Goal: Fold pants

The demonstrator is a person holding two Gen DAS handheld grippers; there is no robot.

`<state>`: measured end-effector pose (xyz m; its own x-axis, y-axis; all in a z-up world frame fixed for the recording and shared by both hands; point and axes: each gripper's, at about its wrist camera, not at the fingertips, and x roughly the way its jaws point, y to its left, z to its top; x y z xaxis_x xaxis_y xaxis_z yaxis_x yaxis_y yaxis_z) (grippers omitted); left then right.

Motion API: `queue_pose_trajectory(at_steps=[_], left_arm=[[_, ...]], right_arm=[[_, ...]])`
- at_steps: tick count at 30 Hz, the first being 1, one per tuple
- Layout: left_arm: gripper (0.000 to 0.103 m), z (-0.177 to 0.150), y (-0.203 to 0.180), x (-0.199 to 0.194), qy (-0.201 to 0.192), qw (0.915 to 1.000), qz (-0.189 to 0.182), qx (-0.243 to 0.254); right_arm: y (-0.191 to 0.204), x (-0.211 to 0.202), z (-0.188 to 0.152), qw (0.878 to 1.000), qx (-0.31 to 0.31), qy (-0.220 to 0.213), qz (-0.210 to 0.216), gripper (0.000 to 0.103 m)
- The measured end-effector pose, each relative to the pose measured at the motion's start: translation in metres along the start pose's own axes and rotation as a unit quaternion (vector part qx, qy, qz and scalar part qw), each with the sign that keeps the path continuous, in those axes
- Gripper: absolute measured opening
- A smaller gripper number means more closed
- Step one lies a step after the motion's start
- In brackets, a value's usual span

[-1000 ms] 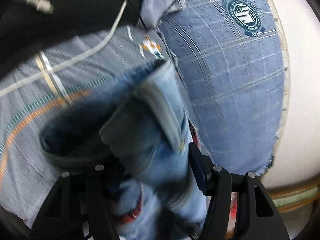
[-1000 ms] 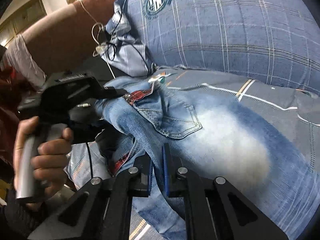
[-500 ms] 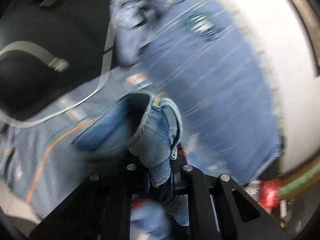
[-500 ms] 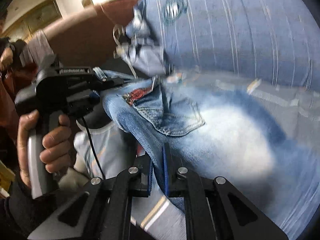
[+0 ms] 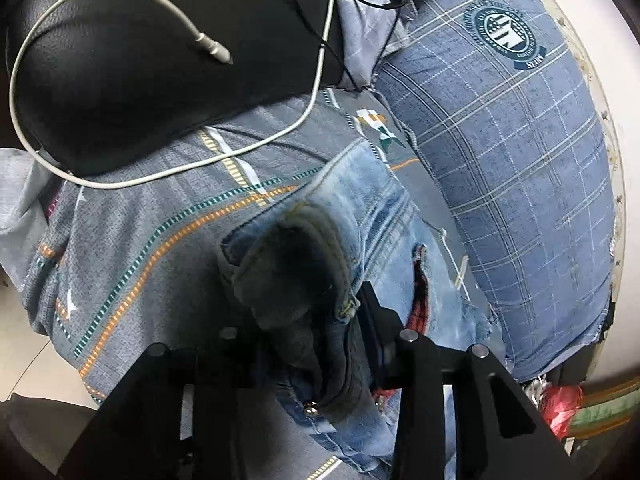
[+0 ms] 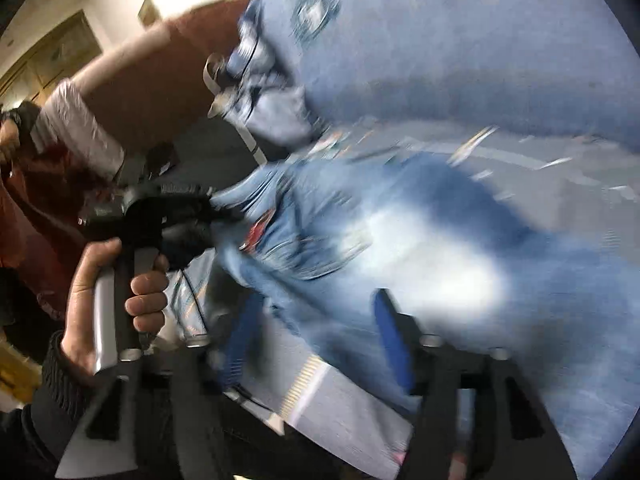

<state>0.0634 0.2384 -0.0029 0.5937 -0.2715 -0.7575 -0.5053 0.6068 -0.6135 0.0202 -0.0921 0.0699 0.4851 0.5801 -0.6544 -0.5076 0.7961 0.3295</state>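
Faded blue jeans (image 5: 360,208) lie on a grey patterned bedsheet (image 5: 132,216). In the left wrist view my left gripper (image 5: 304,320) has its fingers spread, with the bunched waistband (image 5: 296,264) lying loosely between them. In the blurred right wrist view my right gripper (image 6: 316,336) is open, its blue pads (image 6: 394,344) wide apart over the edge of the jeans (image 6: 460,264). The left gripper (image 6: 160,216) shows there at the waistband, held by a hand.
A blue plaid pillow (image 5: 520,168) lies along the right of the jeans. A black cushion (image 5: 140,52) with a white cable (image 5: 224,160) sits at the upper left. Brown furniture (image 6: 152,92) stands behind in the right wrist view.
Both grippers were shut on the jeans and have opened. The waistband has come down onto the bed. The right wrist view is blurred with motion.
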Motion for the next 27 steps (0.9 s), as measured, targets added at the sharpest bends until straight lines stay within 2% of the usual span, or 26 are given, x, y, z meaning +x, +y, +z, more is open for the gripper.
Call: queue_pose_trajectory(at_steps=[2,4,8,11,14,15,16,18,19,20,22,24,25,27], left_arm=[[0.041,-0.004,0.001,-0.002,-0.009,1.0,0.002,0.002],[0.042,-0.008,-0.001,-0.003,-0.002,1.0,-0.001,-0.007],[0.046,-0.013,-0.002,-0.004,0.01,0.9998,-0.009,-0.014],[0.047,-0.013,-0.004,-0.004,0.011,0.9998,-0.013,-0.012],[0.047,-0.01,-0.001,-0.004,0.002,0.9998,-0.015,-0.011],[0.042,-0.009,0.001,-0.004,0.0,0.9998,-0.017,-0.014],[0.036,-0.008,0.003,-0.003,0.001,0.9997,-0.017,-0.017],[0.028,-0.007,0.005,-0.003,0.003,0.9995,-0.024,-0.022],[0.02,-0.007,0.005,-0.004,0.001,0.9993,-0.03,-0.022],[0.016,-0.006,0.003,-0.008,-0.004,0.999,-0.04,-0.018],[0.014,-0.006,-0.001,-0.017,-0.024,0.9983,-0.052,-0.007],[0.014,-0.006,-0.003,-0.021,-0.039,0.9985,-0.038,0.003],[0.014,-0.006,-0.002,-0.02,-0.039,0.9988,-0.029,0.002],[0.015,-0.006,0.003,-0.01,-0.023,0.9997,-0.007,-0.009]], right_arm=[[-0.018,-0.02,-0.011,1.0,0.021,-0.014,-0.014,0.071],[-0.036,-0.031,-0.033,0.998,0.052,-0.006,-0.021,0.071],[-0.034,-0.026,-0.064,0.995,0.019,0.029,-0.091,0.071],[-0.031,-0.007,-0.069,0.982,-0.025,0.053,-0.182,0.071],[-0.034,0.015,-0.068,0.967,-0.045,0.076,-0.24,0.069],[-0.037,0.016,-0.068,0.966,-0.04,0.076,-0.243,0.063],[-0.04,0.016,-0.066,0.969,-0.029,0.078,-0.233,0.048],[-0.044,0.016,-0.063,0.973,-0.017,0.081,-0.214,0.029],[-0.044,0.016,-0.063,0.974,-0.016,0.081,-0.213,0.012],[-0.043,0.014,-0.062,0.974,-0.014,0.081,-0.211,0.007],[-0.036,-0.003,-0.056,0.977,-0.012,0.057,-0.204,0.006],[-0.029,-0.024,-0.052,0.98,-0.008,0.031,-0.196,0.006],[-0.03,-0.028,-0.053,0.981,-0.003,0.031,-0.189,0.006],[-0.039,-0.019,-0.066,0.982,0.015,0.063,-0.178,0.006]])
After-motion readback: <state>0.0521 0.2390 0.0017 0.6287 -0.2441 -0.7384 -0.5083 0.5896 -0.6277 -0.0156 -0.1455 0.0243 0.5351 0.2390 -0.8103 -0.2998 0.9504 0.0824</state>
